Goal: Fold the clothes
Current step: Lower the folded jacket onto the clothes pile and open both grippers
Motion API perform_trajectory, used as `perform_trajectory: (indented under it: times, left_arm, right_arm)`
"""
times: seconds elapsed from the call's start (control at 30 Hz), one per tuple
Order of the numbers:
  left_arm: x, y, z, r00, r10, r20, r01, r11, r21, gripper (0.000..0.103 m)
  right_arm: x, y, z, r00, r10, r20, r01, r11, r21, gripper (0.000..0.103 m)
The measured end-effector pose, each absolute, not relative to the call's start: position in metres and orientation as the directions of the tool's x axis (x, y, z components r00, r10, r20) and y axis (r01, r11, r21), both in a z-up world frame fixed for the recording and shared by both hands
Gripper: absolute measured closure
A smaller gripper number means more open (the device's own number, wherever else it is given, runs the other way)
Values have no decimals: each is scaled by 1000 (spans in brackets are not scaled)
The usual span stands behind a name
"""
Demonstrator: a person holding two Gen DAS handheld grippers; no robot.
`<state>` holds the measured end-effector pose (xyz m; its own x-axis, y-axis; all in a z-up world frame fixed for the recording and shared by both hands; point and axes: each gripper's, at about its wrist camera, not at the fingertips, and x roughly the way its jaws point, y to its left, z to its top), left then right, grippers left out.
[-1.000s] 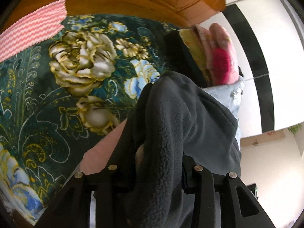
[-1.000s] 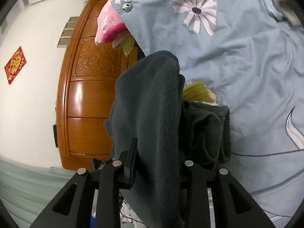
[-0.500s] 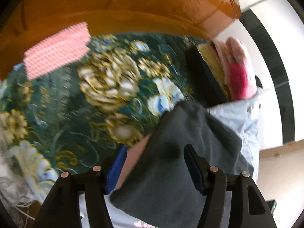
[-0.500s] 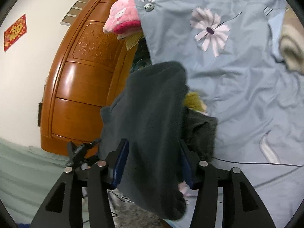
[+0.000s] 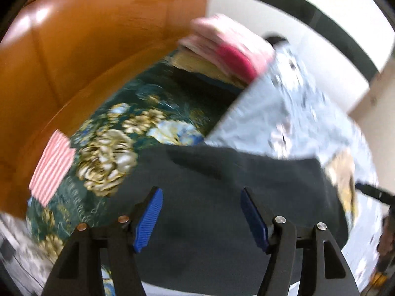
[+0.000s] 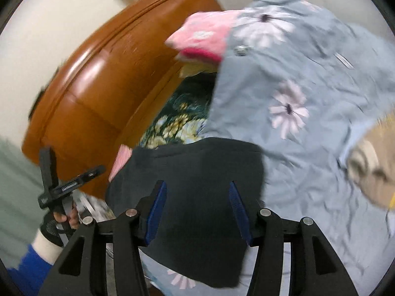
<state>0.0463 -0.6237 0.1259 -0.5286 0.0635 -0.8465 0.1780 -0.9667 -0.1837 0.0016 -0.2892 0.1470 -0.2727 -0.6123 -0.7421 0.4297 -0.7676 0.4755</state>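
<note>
Now both tools (image 5: 201, 214) (image 6: 197, 207) wide apart above dark fleece (image 6: 197, 172).

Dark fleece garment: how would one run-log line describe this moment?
phase: release | left gripper: open | right gripper: open | dark fleece garment: lying on blue floral sheet, ungripped

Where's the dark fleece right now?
Both views: the fleece lies spread on the bed beyond the open claws, between the green floral blanket and the blue daisy sheet.
</note>
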Motion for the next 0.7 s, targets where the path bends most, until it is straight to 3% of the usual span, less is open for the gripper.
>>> perform_trajectory:
  times: [0.13, 0.37, 0.7]
  left_arm:
    - [33, -603, 110, -513, 74, -855, 121, -980, -157, 33]
    - [24, -614, 54, -427, 116, -897, 176, -962, -208, 33]
    - [37, -605, 90, -476, 70, -877, 181, -968, -175, 33]
  right_arm:
    - [5, -311, 131, -252, -583, -772, 463, -774, 433, 49]
    - [5, -316, 78, -176, -534, -827, 418, -801, 428, 49]
    - [29, -312, 102, -240, -532, -812, 452, -801, 392, 49]
